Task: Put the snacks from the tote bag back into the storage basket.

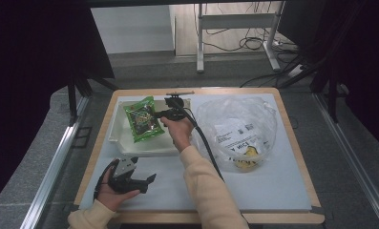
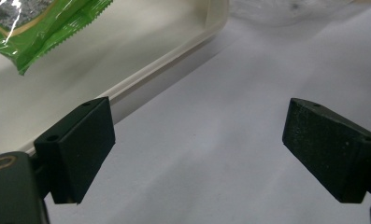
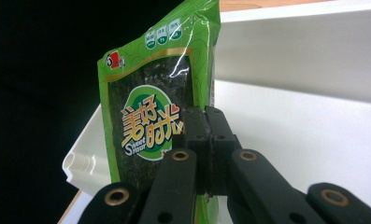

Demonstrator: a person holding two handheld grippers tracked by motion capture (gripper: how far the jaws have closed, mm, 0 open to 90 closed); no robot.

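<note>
Placing step in hand, by the look of it: right gripper [image 3: 206, 140] fingers [image 3: 196, 126] clenched on the edge of the green snack packet [image 1: 142, 119], packet held over the white tray [image 1: 116, 125] at the far left of the worktop [image 1: 273, 186]. Next move: lower, release inside the tray, withdraw without dragging. Left gripper [image 1: 130, 177] fingers [image 2: 78, 147] released and empty, resting beside the tray's near rim. Clear plastic bag [image 1: 237, 131] lying to the right.

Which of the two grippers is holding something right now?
The right gripper, shut on the green snack packet over the white tray; the left gripper stands open.
</note>
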